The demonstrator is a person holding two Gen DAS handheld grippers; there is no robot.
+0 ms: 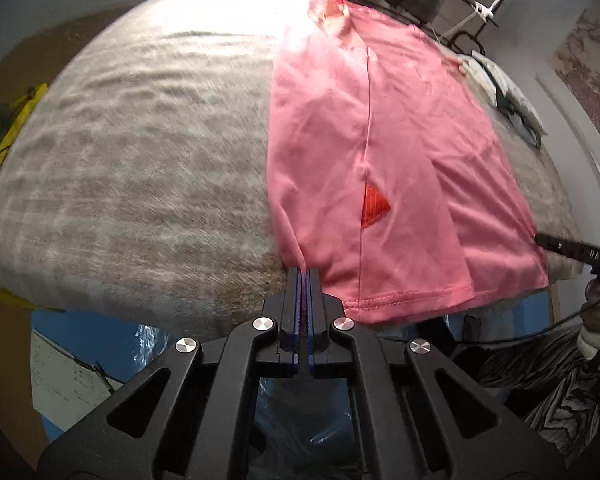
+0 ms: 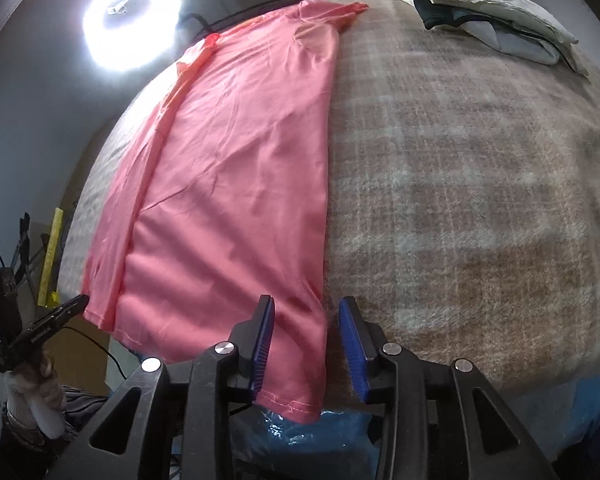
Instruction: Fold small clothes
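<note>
Blanket (image 2: 480, 200): brown plaid, spread over the whole work surface under both my tools.
Shirt (image 1: 372, 152): pink, lying flat and lengthwise on the blanket, sides folded in, hem nearest me.
Folded pile (image 2: 496, 12): pale clothes at the blanket's far right corner, well apart from the shirt.
Left gripper (image 1: 302, 276): my jaws are closed at the shirt's near left hem corner; whether cloth is pinched I cannot tell.
Right gripper (image 2: 306, 336): my jaws are apart, straddling the shirt's near right edge without pressing it.
</note>
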